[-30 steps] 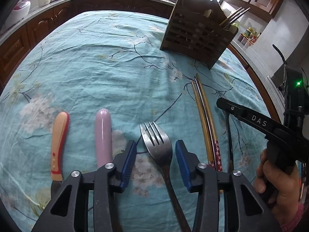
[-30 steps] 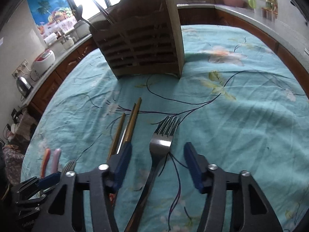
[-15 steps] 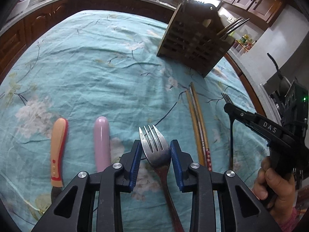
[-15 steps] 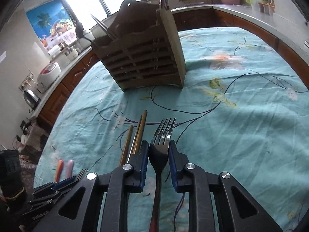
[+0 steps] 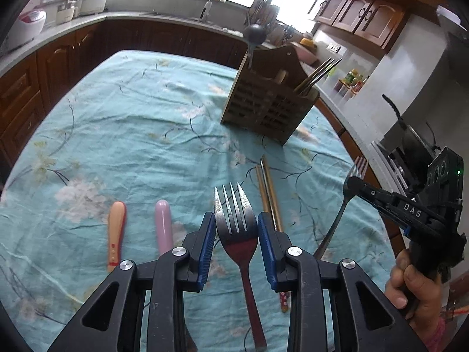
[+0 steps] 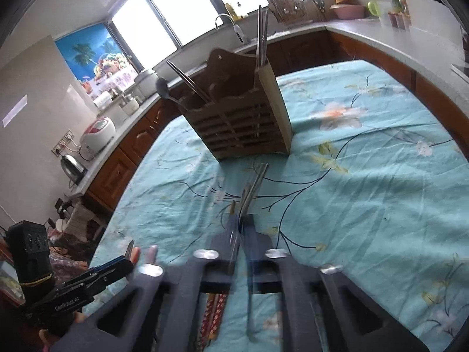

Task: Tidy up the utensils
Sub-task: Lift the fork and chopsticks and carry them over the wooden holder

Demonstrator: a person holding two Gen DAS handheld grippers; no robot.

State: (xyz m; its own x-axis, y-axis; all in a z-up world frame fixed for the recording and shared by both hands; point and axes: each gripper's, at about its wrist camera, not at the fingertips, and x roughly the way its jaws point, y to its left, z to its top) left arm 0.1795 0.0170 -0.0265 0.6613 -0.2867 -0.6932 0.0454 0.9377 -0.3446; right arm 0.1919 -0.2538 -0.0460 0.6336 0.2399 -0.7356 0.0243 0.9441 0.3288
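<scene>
A: We've got the left gripper (image 5: 236,228) clamped on a fork (image 5: 233,220), blue pads against either side of its head, tines pointing away from us and lifted off the cloth.

B: And the right gripper (image 6: 241,228) is squeezed together on a second fork (image 5: 350,187). Our right wrist view is blurred, but the left view shows that fork tilted up in its tip. White letters on that gripper read "DAS", with a small green light on its body.

A: On the left gripper's side there's white printing in the right view; we can't read it cleanly.

B: Moving outward: chopsticks (image 5: 268,187) lie on the worktop just right of the held fork. We count three sticks, and at least one has a red patterned end near us.

A: To the left, two handles lie side by side, one peach handle (image 5: 116,228) with a red edge, one pink handle (image 5: 163,226).

B: Farther off stands the wooden utensil holder (image 5: 263,102) on the turquoise floral tablecloth (image 5: 132,135), with a ladle and some chopsticks upright in it.
</scene>
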